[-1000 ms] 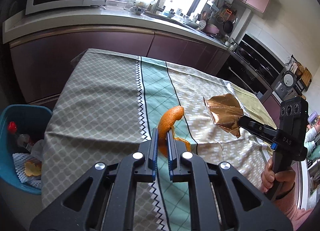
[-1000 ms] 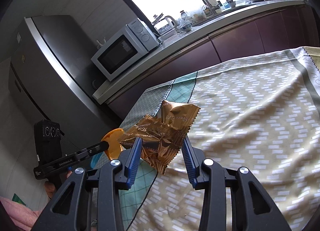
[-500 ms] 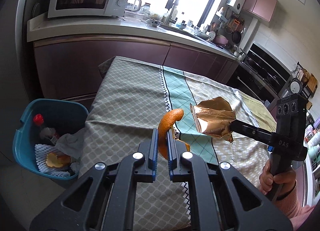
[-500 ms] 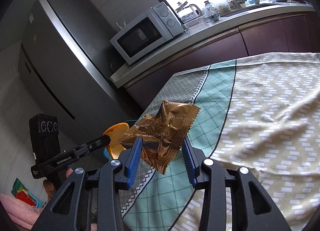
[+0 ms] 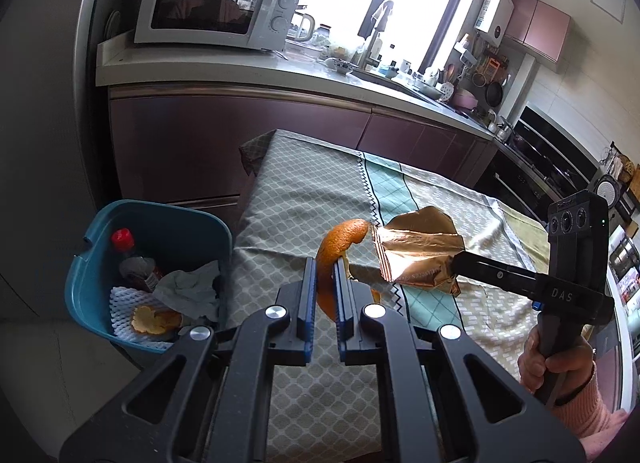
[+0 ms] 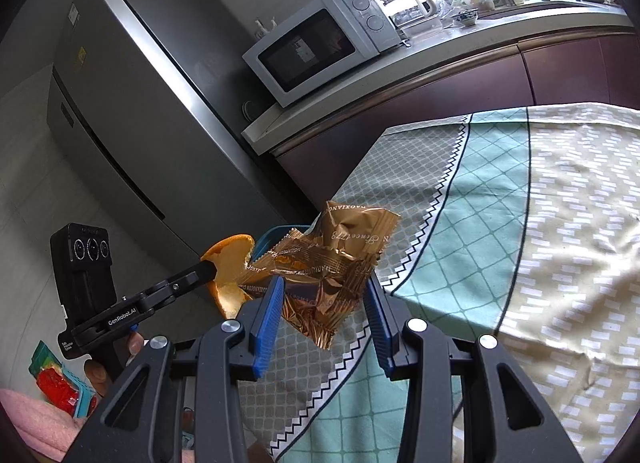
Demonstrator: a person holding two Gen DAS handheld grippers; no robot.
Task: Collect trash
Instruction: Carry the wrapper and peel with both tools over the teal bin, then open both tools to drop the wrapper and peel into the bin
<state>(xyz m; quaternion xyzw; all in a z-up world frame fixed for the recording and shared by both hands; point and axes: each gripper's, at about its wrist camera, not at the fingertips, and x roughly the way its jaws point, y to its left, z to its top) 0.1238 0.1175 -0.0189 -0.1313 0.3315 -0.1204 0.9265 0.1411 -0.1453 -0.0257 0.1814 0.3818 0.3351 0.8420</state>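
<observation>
My left gripper (image 5: 325, 265) is shut on a curl of orange peel (image 5: 340, 241), held above the table's left end. The right gripper (image 6: 322, 287) is shut on a crumpled gold snack wrapper (image 6: 332, 255); in the left wrist view the wrapper (image 5: 416, 249) hangs just right of the peel. The right wrist view shows the peel (image 6: 230, 267) at the tip of the left gripper (image 6: 208, 269). A blue trash bin (image 5: 92, 263) stands on the floor left of the table, holding a red-capped bottle (image 5: 132, 263), crumpled paper, white foam net and orange peel.
The table (image 5: 312, 199) wears a patterned green and beige cloth. Behind it run dark cabinets and a counter with a microwave (image 5: 216, 7). A grey fridge (image 6: 132, 103) stands past the bin. A hand in a pink sleeve (image 5: 560, 363) holds the right gripper's handle.
Both grippers have moved left along the table toward the bin with their loads. The bin has come much further into the left wrist view. Neither grip has changed.
</observation>
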